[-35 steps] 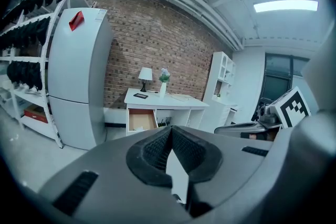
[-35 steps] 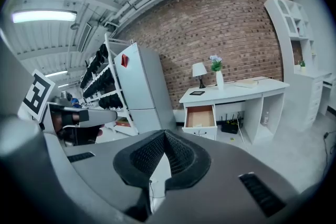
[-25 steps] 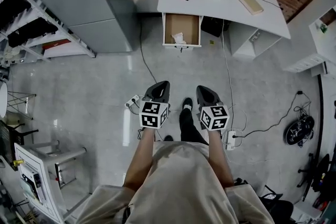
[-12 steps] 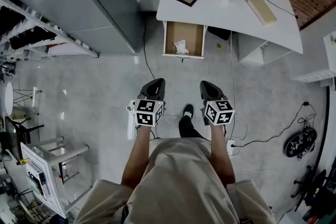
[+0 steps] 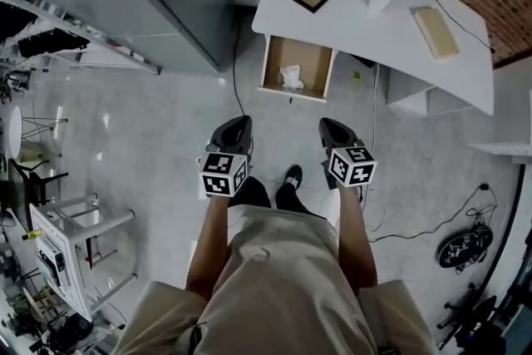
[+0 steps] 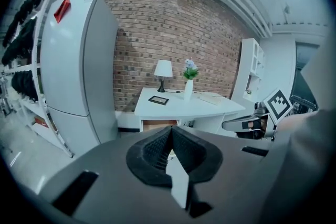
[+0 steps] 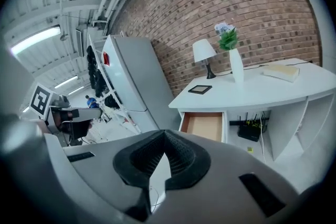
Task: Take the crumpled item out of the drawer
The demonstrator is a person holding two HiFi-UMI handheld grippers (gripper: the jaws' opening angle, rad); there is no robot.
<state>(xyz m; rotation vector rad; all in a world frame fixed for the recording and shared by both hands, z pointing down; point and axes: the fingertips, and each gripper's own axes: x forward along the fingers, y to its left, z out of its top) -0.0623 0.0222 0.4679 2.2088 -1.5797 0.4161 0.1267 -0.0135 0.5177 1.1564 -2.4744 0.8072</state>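
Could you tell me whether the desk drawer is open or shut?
Open: the drawer juts out from the white desk, its brown inside exposed, with the crumpled item lying in it.

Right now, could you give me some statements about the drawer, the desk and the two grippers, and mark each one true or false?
1. The drawer is open. True.
2. The crumpled item lies on the desk. False: it lies inside the drawer.
3. The left gripper and the right gripper are shut and empty. True.
4. The left gripper touches the drawer. False: it is well short of it, over the floor.
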